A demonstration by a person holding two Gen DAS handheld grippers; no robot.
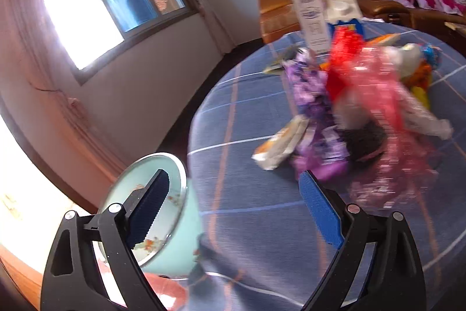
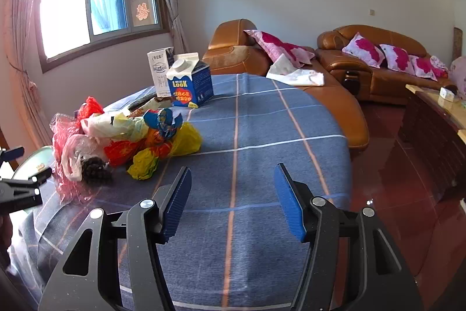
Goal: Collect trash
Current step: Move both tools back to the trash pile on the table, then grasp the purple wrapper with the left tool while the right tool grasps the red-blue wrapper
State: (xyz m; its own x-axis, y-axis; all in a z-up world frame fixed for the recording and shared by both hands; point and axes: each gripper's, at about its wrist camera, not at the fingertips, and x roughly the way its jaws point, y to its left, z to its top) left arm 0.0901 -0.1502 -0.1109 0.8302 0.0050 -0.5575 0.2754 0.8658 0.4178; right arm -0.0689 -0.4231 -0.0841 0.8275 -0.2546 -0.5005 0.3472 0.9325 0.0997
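Observation:
A heap of crumpled wrappers and plastic bags [image 2: 122, 139] lies on the round table with the blue checked cloth [image 2: 262, 121]; in the blurred left wrist view the heap [image 1: 358, 101] is ahead and to the right. A mint green bin [image 1: 163, 223] stands beside the table's left edge. My left gripper [image 1: 236, 188] is open and empty, over the table edge, its left finger in front of the bin's mouth. My right gripper [image 2: 233, 182] is open and empty above bare cloth, right of the heap. The left gripper also shows at the left edge of the right wrist view [image 2: 20, 188].
A blue "LOOK" carton [image 2: 190, 83] and a white carton [image 2: 160, 72] stand at the table's far side. Brown leather sofas [image 2: 378, 69] with pink cushions lie beyond. A wooden cabinet [image 2: 437, 121] is at the right, over red floor.

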